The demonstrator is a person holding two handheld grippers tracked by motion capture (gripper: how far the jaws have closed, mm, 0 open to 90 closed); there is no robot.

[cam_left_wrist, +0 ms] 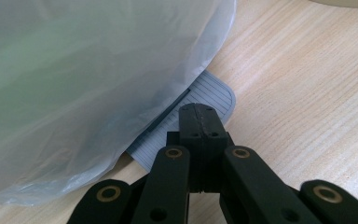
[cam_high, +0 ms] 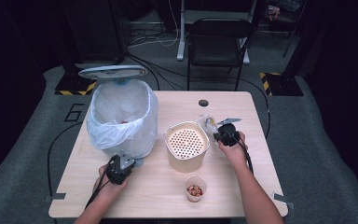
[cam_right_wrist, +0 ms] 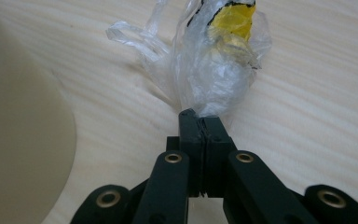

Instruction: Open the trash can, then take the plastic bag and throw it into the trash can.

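Counter: pale wood, dark room.
Wrapper: crumpled clear plastic, right of beige tub; light, limp, slippery.
Right claw: pinches wrapper's gathered end.
Left claw: closed, empty, over bin pedal.

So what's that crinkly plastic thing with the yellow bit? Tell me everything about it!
The crumpled wrapper is thin clear plastic, scrunched and wrinkled, with a yellow patch edged in black near its far end. A loose clear loop sticks out to one side. It rests on the wooden table, just right of the cream container. The right gripper has its jaws shut on the wrapper's near end, pinching it.
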